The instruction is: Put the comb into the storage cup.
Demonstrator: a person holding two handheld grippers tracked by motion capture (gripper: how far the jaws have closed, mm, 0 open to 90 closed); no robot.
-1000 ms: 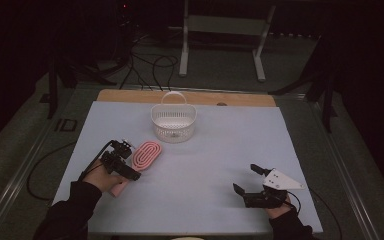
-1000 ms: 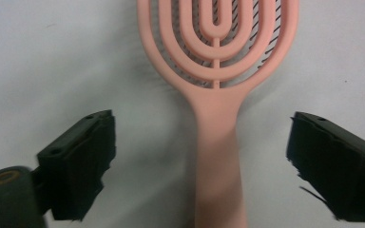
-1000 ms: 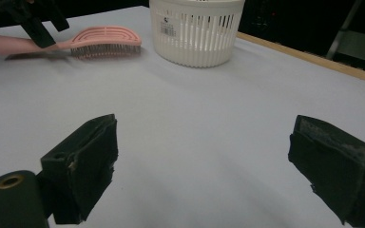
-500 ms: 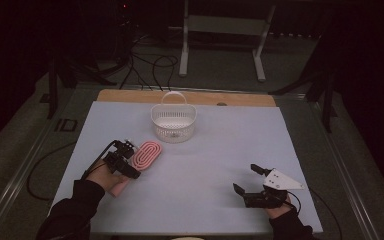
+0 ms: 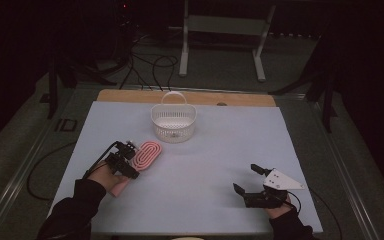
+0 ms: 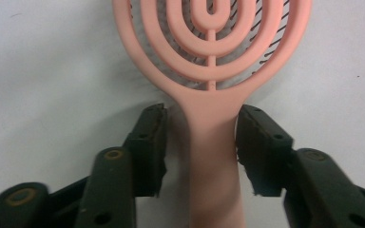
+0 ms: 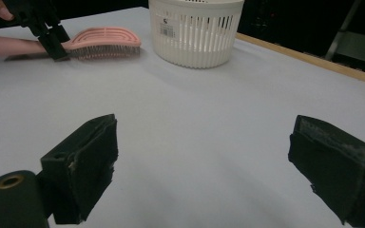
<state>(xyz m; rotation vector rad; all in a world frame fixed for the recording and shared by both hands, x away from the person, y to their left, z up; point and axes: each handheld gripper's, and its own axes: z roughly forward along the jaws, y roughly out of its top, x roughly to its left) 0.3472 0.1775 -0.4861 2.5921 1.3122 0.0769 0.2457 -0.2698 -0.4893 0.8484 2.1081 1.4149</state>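
A pink hairbrush (image 5: 146,155) lies flat on the white table, left of centre, bristles down. My left gripper (image 5: 123,159) is at its handle. In the left gripper view the brush (image 6: 211,102) runs up the middle and the left gripper (image 6: 202,137) is open, one jaw on each side of the handle with narrow gaps. My right gripper (image 5: 245,178) rests near the front right of the table, open, with nothing between its jaws (image 7: 202,161). The right gripper view also shows the brush (image 7: 104,40) and the left gripper (image 7: 52,45) far off.
A white slotted basket (image 5: 173,122) with a raised handle stands at the middle back of the table; the right gripper view shows the basket (image 7: 195,28) too. A wooden strip (image 5: 230,97) edges the far side. Cables lie on the dark floor beyond.
My left gripper has edged slightly forward along the brush handle. The right gripper and the basket have not moved.
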